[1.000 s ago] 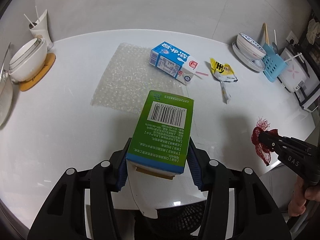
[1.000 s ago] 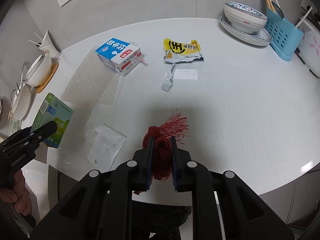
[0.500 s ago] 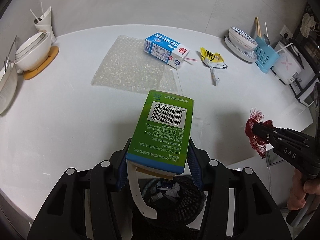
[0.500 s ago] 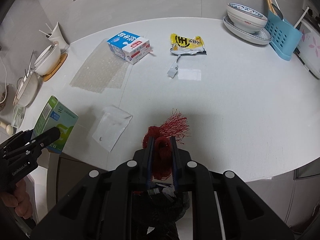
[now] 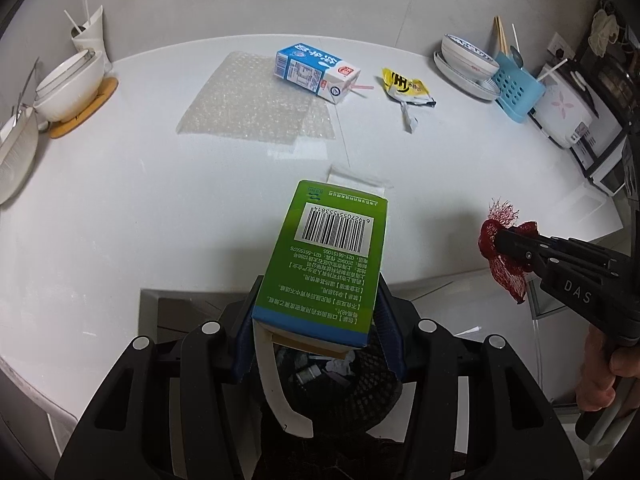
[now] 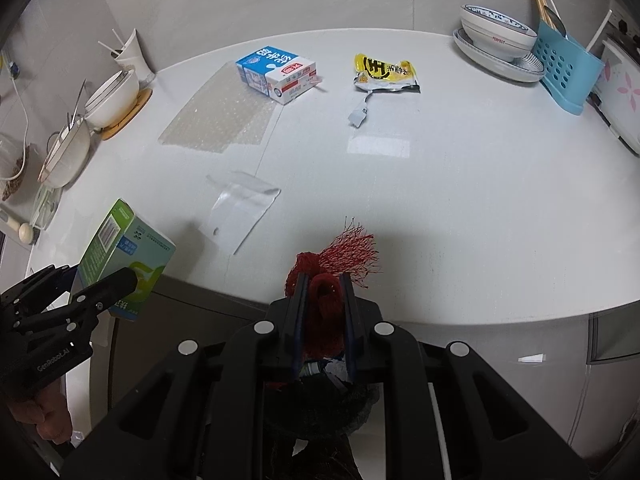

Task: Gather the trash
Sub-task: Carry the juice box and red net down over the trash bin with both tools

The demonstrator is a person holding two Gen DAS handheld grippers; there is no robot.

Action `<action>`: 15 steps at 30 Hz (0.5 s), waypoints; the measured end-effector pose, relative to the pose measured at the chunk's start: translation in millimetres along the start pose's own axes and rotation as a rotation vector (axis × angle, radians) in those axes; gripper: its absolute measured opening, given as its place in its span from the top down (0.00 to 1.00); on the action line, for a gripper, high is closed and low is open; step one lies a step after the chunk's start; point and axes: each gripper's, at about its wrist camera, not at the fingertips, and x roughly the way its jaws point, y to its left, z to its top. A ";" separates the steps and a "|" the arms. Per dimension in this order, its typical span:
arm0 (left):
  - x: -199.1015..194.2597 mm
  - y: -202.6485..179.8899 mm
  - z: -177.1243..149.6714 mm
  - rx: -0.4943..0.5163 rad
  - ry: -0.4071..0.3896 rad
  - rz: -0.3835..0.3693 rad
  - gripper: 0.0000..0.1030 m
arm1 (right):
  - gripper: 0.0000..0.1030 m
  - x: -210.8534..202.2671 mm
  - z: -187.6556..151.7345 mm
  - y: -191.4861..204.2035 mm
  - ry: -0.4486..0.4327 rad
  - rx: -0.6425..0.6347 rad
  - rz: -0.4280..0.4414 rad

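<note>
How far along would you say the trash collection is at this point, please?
Done: some scraps already lie in the black mesh bin below the table edge. In hand: the left tongs grip the green box and the right tongs pinch the red net, both over the bin, neither dropped yet. Left on the table: the milk carton, yellow wrapper, bubble wrap and clear bag.

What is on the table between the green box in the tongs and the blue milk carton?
In the right wrist view, a clear plastic bag and a bubble wrap sheet lie between the green box and the milk carton.
</note>
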 end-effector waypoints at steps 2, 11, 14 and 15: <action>-0.5 -2.2 -6.3 0.000 0.005 0.000 0.52 | 0.86 -1.5 -5.4 -0.1 0.001 -0.006 0.002; 1.4 -12.4 -31.9 0.005 0.032 0.003 0.52 | 0.86 -3.8 -27.2 0.3 0.017 -0.030 0.015; 3.4 -15.9 -40.2 0.005 0.042 0.003 0.52 | 0.86 -2.4 -34.3 0.8 0.026 -0.038 0.019; 4.6 -16.8 -43.2 0.005 0.046 0.005 0.52 | 0.86 -2.1 -37.0 0.8 0.029 -0.041 0.021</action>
